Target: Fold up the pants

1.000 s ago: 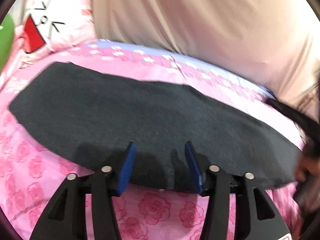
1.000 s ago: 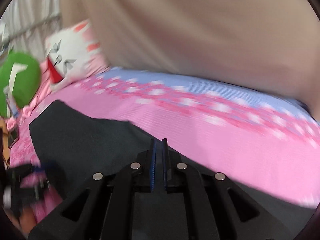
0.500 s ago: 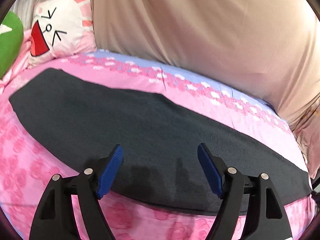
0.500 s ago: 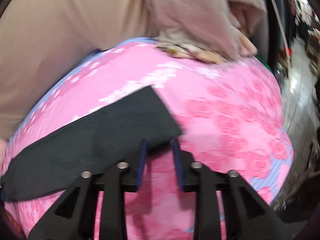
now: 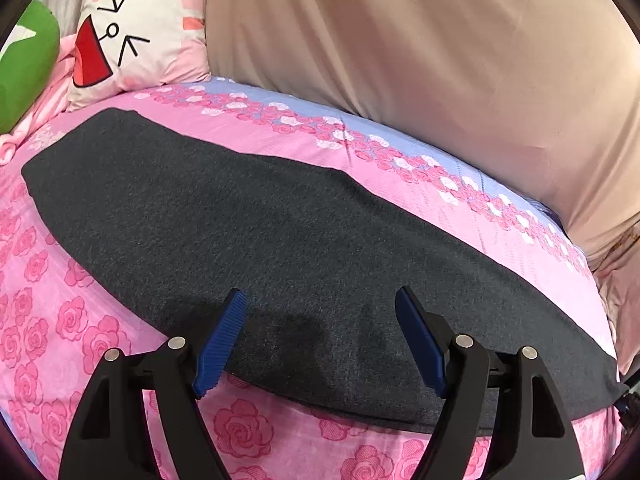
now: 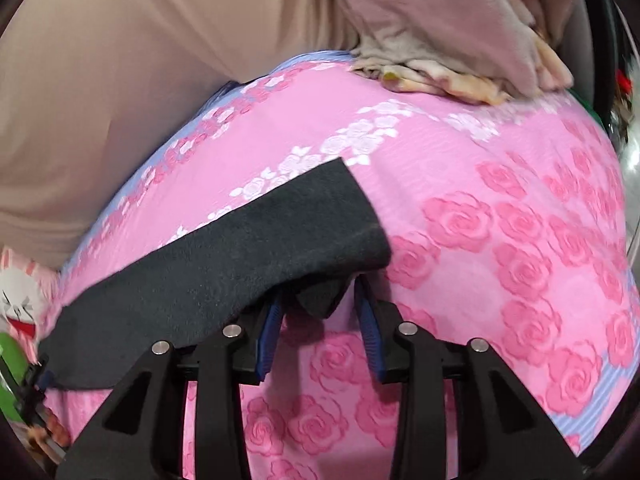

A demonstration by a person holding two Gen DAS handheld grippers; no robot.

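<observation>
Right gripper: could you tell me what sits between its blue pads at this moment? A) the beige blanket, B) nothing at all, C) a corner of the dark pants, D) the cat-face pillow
C: a lifted corner of the dark pants hangs between the blue pads of the right gripper, whose jaws are not yet closed on it.

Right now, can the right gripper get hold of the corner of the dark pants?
Probably yes. The right gripper is open, with a lifted corner of the dark pants already between its fingers and nothing in the way.
</observation>
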